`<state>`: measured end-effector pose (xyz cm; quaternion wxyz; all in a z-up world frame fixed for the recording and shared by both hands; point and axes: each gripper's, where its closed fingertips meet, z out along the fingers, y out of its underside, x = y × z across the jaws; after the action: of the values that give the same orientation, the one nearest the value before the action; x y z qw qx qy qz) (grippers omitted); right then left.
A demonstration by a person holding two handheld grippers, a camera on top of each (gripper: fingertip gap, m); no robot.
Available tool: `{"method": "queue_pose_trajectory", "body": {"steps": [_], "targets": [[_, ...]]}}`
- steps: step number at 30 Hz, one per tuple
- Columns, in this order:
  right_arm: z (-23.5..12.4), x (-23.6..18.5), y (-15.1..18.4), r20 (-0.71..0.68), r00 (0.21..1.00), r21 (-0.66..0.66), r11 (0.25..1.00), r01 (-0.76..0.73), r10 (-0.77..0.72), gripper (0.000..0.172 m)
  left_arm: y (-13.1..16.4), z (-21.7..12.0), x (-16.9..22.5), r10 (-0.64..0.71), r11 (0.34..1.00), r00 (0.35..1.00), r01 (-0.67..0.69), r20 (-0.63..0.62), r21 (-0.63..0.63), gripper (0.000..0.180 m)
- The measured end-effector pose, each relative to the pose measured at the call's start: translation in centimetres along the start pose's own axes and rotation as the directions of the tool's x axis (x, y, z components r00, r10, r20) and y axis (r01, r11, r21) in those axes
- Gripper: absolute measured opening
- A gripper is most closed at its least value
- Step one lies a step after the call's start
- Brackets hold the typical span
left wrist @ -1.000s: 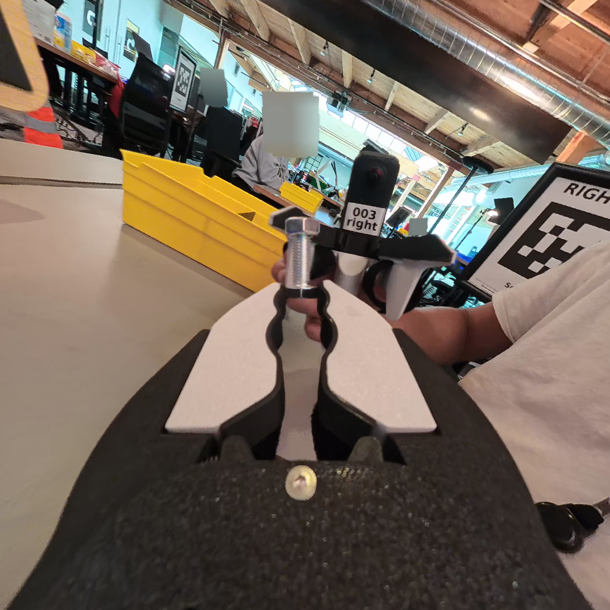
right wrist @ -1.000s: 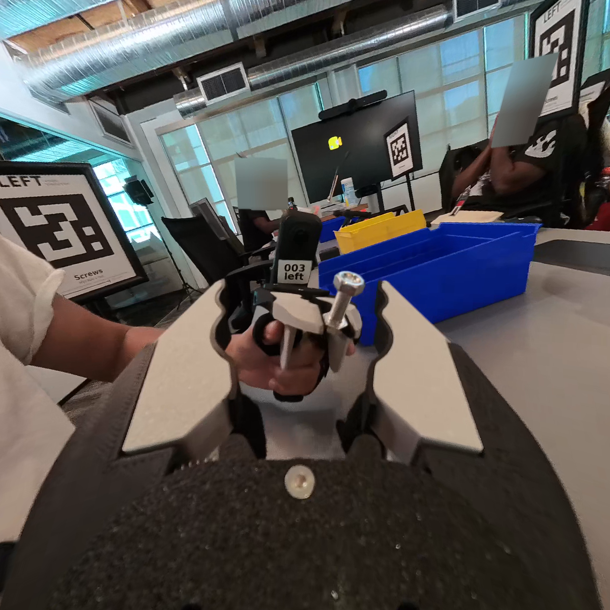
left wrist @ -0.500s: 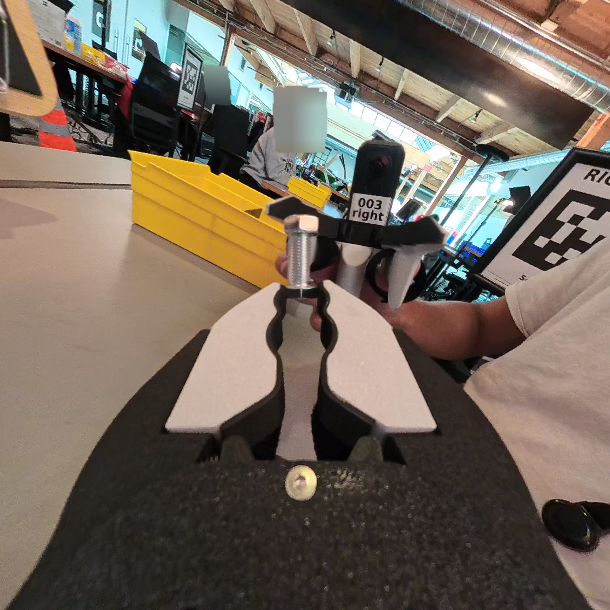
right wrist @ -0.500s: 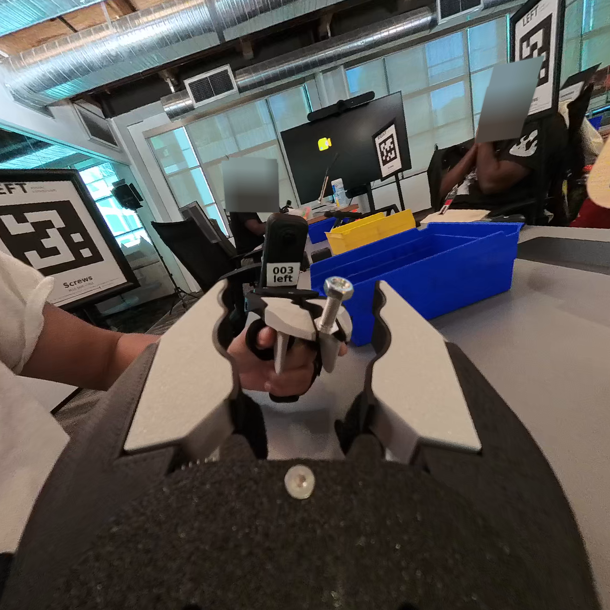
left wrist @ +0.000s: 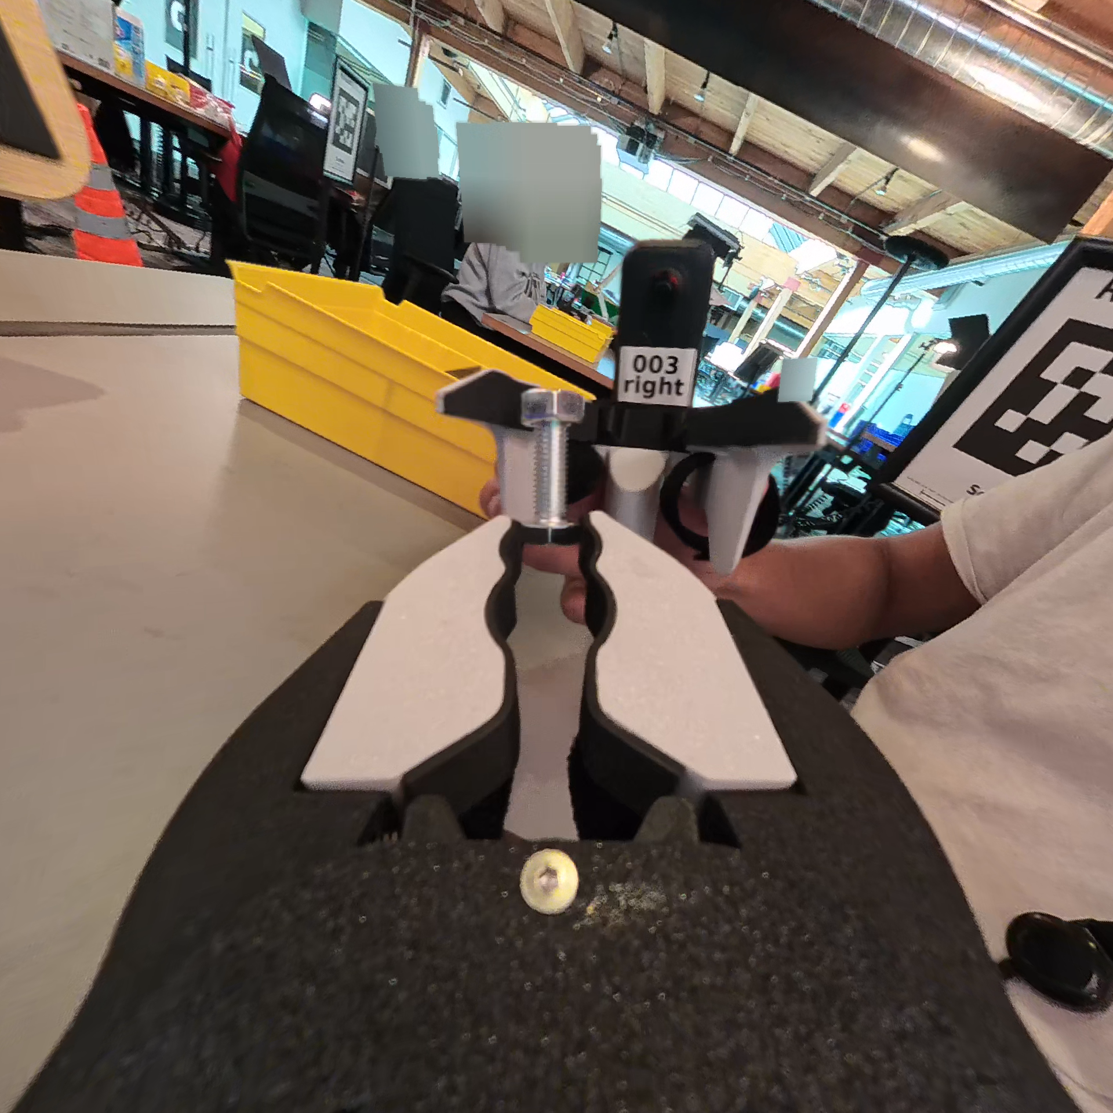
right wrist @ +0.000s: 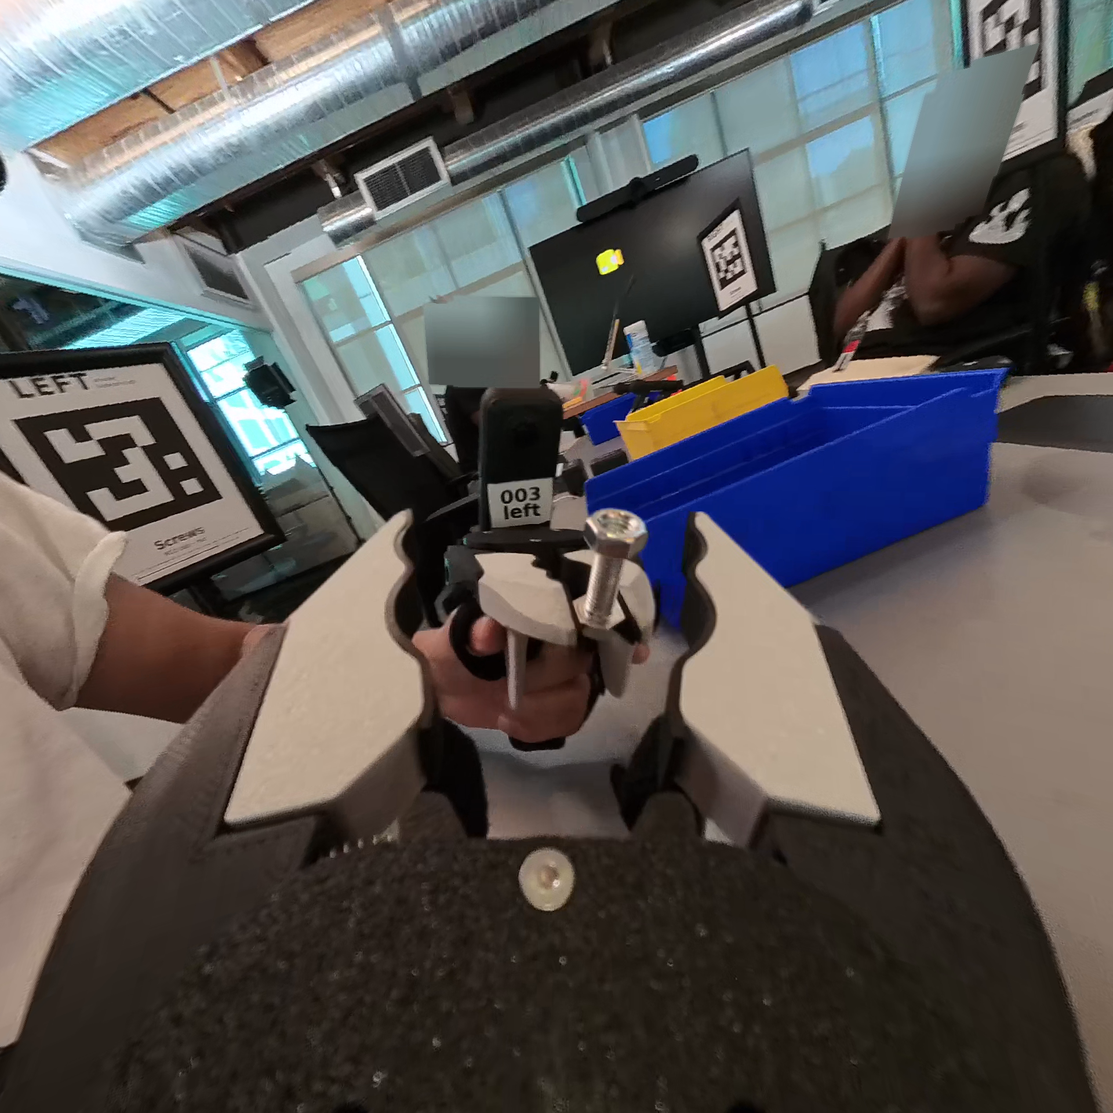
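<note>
Item: silver bolt (left wrist: pixel 549 461), hex-headed, threaded. Location: clamped at its lower end between the tips of the left gripper (left wrist: pixel 549 533), jaws clenched on it, pads pressing the shank; held in the air above the grey table (left wrist: pixel 150 572). Orientation: long axis near upright, head uppermost, slightly tilted in the right wrist view.

Right gripper (right wrist: pixel 551 578): jaws released and wide, nothing in them, facing the bolt (right wrist: pixel 605 572).

Nearby: yellow bin (left wrist: pixel 361 373); blue bin (right wrist: pixel 843 476).

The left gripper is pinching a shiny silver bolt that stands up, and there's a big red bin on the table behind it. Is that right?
Almost. The bin is yellow, not red; the left wrist view shows it. The left gripper does pinch the upright silver bolt.
</note>
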<state>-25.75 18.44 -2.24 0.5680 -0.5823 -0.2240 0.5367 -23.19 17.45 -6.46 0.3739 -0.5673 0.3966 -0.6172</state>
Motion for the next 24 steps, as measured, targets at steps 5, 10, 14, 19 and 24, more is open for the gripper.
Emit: {"method": "queue_pose_trajectory", "body": {"steps": [5, 10, 14, 19, 24], "targets": [[-1.0, -0.5, 0.2, -0.020, 0.999, -0.021, 0.999, 0.050, -0.051, 0.080, -0.3, -0.6, -0.9, -0.009, 1.000, 0.999, 0.009, 0.042, 0.010, 0.018], [0.1, -0.7, 0.2, 0.001, 1.000, -0.009, 1.000, 0.015, -0.015, 0.082, 0.3, 0.1, -0.5, -0.008, 1.000, 1.000, 0.008, 0.024, -0.013, 0.018], [0.4, -0.6, 0.4, 0.010, 1.000, -0.027, 0.999, 0.019, -0.018, 0.084, 0.4, 0.3, -0.2, -0.003, 1.000, 1.000, 0.003, 0.014, -0.016, 0.018], [-1.0, 0.6, -0.1, -0.090, 0.994, -0.040, 0.997, 0.061, -0.064, 0.074, -0.1, -0.6, -1.1, -0.005, 1.000, 0.999, 0.005, 0.054, 0.001, 0.018], [-0.3, 0.2, 0.8, -0.076, 0.996, -0.086, 0.995, 0.040, -0.047, 0.070, 0.2, -0.4, -1.0, -0.012, 1.000, 0.999, 0.013, 0.047, -0.012, 0.018]]}}
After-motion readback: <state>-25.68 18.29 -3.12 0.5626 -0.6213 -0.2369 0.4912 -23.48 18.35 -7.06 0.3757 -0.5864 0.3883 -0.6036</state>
